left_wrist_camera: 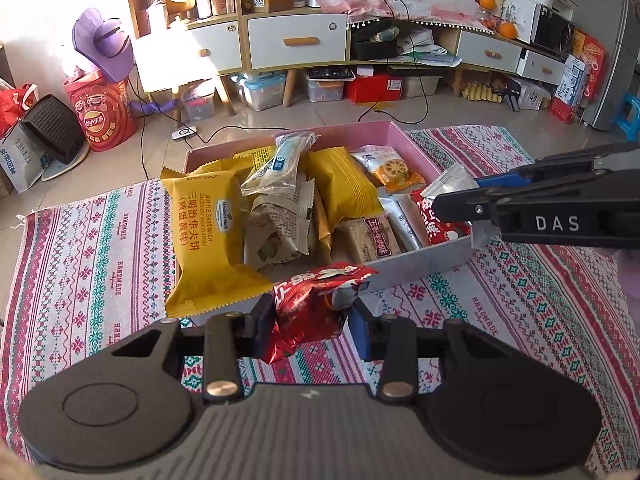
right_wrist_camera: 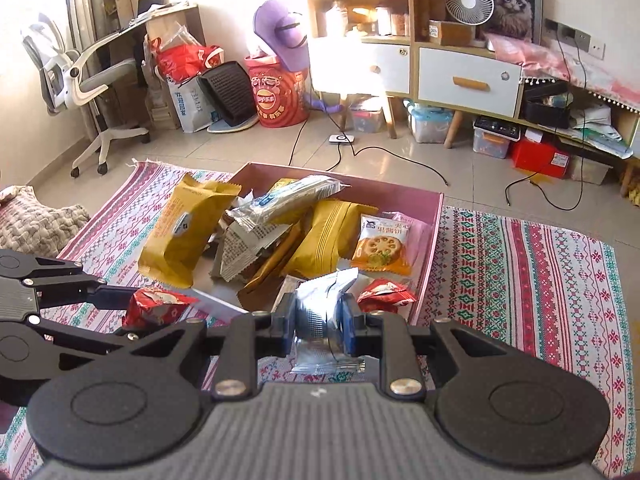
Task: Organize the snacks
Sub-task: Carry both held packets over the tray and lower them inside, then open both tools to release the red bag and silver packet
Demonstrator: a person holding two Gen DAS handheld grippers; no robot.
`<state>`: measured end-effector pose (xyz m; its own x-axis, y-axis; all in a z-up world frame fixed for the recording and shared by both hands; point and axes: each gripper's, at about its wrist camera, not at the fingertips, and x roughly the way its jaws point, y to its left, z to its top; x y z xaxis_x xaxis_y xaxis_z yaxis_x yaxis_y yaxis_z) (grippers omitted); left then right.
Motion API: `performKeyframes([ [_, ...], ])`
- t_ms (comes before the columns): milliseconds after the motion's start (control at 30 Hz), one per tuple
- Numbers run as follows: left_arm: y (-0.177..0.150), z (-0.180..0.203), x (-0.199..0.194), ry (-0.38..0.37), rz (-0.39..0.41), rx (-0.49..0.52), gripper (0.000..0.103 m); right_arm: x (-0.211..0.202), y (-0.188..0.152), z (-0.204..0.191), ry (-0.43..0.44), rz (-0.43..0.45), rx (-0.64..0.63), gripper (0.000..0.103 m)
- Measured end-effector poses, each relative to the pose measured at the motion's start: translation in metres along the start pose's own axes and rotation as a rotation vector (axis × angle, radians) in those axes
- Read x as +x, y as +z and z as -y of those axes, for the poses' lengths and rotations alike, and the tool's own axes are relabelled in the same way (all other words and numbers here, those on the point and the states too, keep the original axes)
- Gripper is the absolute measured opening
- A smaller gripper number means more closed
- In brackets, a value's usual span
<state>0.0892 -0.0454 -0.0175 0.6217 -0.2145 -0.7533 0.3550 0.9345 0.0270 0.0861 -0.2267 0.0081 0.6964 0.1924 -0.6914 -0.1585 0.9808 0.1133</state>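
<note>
A pink box (left_wrist_camera: 390,130) on a patterned rug holds several snack packets, among them a large yellow one (left_wrist_camera: 208,236). My left gripper (left_wrist_camera: 310,322) is shut on a red snack packet (left_wrist_camera: 316,304) just in front of the box's near wall. My right gripper (right_wrist_camera: 318,320) is shut on a silver packet (right_wrist_camera: 324,312) over the box's near right corner (right_wrist_camera: 434,232). In the left wrist view the right gripper (left_wrist_camera: 460,210) reaches in from the right. In the right wrist view the left gripper (right_wrist_camera: 132,304) holds the red packet (right_wrist_camera: 158,304) at the left.
The striped rug (left_wrist_camera: 100,240) lies on a tiled floor. Behind it stand a cabinet with drawers (left_wrist_camera: 296,40), storage bins, a red drum (left_wrist_camera: 106,116) and loose cables. An office chair (right_wrist_camera: 80,76) stands at the far left.
</note>
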Motion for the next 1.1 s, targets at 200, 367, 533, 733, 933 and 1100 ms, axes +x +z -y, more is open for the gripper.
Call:
performKeyframes([
  [200,0.016,0.008,0.020,-0.005,0.016,0.003,0.046,0.009,0.008,0.014,0.002,0.013,0.041,0.021],
  [367,0.025,0.014,0.035,-0.001,0.023,0.007,0.046,0.018,0.012,0.021,-0.007,0.020,0.048,0.021],
  [533,0.031,0.019,0.047,-0.003,0.026,0.010,0.046,0.025,0.014,0.026,0.005,0.027,0.077,0.021],
  [733,0.034,0.020,0.055,0.009,0.030,0.009,0.047,0.024,0.016,0.030,0.019,0.044,0.096,0.026],
  [933,0.033,0.020,0.048,0.015,0.050,-0.011,0.075,0.020,0.016,0.034,0.013,0.051,0.123,0.040],
  [1100,0.027,0.020,0.037,0.024,0.048,-0.010,0.086,0.012,0.014,0.034,-0.001,0.045,0.136,0.053],
])
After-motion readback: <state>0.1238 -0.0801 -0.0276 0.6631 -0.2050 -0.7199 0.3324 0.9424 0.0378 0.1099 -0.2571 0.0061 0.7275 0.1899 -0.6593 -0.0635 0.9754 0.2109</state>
